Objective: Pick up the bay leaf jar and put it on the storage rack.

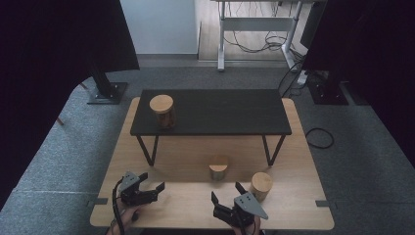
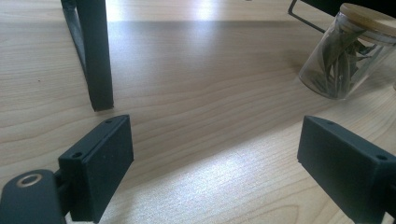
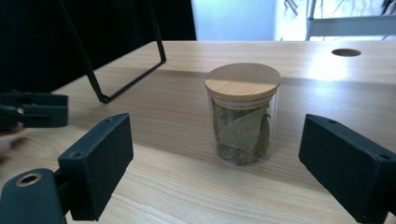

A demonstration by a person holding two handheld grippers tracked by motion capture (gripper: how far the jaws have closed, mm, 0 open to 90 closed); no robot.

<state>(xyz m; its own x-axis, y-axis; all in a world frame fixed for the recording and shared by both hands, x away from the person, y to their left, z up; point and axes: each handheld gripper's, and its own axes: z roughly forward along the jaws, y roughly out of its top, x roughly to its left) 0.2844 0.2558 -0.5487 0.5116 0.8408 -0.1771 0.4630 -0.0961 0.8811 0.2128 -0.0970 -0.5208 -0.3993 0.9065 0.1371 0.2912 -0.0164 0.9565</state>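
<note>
Three glass jars of dried leaves have round wooden lids. One jar (image 1: 162, 110) stands on the left end of a low black shelf (image 1: 230, 111). A second, the middle jar (image 1: 218, 169) (image 2: 345, 51) (image 3: 243, 114), sits on the wooden table (image 1: 186, 200) by the shelf's front edge. The third jar (image 1: 261, 185) stands just right of my right gripper (image 1: 226, 192) (image 3: 215, 135), which is open and faces the middle jar a short way off. My left gripper (image 1: 152, 181) (image 2: 215, 135) is open over bare wood at the front left, with that jar ahead to its right.
The shelf's thin black legs (image 2: 95, 56) (image 3: 93, 79) stand on the table between the grippers and its far side. A round hole (image 3: 345, 52) is cut in the tabletop. Grey carpet, dark curtains and a desk frame with cables (image 1: 254, 29) surround the table.
</note>
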